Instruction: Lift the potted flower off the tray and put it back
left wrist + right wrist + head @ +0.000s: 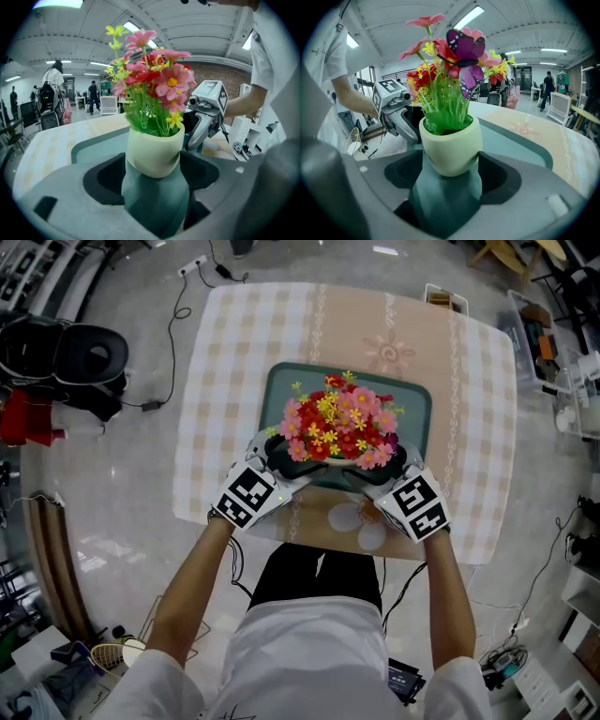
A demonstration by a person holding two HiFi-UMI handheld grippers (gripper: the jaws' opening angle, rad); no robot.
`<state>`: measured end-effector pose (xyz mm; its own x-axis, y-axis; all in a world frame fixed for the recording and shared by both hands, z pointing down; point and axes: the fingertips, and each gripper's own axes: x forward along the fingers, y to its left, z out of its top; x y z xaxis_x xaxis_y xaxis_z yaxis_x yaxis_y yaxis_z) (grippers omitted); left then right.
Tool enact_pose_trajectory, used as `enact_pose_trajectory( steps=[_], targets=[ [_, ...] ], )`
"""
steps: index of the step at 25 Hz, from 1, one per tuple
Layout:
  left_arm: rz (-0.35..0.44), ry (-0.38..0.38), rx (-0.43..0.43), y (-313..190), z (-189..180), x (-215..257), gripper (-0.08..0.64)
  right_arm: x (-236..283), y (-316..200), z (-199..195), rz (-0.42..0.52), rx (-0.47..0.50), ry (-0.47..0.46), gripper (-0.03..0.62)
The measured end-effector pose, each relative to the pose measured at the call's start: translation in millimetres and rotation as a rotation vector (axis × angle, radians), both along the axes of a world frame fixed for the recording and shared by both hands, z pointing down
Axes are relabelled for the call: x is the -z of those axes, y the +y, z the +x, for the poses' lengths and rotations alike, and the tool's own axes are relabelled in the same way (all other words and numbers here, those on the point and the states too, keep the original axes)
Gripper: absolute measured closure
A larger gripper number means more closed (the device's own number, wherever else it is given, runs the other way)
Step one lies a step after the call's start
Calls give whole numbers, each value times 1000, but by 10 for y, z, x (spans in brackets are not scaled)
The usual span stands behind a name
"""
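A potted flower [339,430] with red, pink and yellow blooms stands on the green tray [281,390]. My left gripper [281,457] and right gripper [389,465] flank it from the near side, facing each other. In the left gripper view the cream pot [153,152] sits between the wide jaws of my left gripper [154,172], resting on the tray [93,145]; the right gripper [206,112] shows behind it. The right gripper view has the pot [451,145] between the spread jaws of my right gripper [450,176], a purple butterfly [465,61] on top. Both grippers are open.
The tray lies on a table with a checked cloth [234,334]; a small box [445,298] sits at its far edge. Black bags [75,357] and cables lie on the floor at left, shelving stands at right. People [93,96] stand far off.
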<state>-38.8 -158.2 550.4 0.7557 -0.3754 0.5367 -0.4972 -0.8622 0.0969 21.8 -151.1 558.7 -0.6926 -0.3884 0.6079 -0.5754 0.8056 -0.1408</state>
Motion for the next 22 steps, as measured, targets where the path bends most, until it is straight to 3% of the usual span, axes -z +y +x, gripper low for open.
enact_pose_trajectory(
  steps=[4,22],
  targets=[
    [4,-35,-40,19,67,-73,201,-18,-32,8,-1,-3,-2,230],
    [26,-24,-9,21,75,-8,210,-42,-20,3,1,-23,-25,230]
  ],
)
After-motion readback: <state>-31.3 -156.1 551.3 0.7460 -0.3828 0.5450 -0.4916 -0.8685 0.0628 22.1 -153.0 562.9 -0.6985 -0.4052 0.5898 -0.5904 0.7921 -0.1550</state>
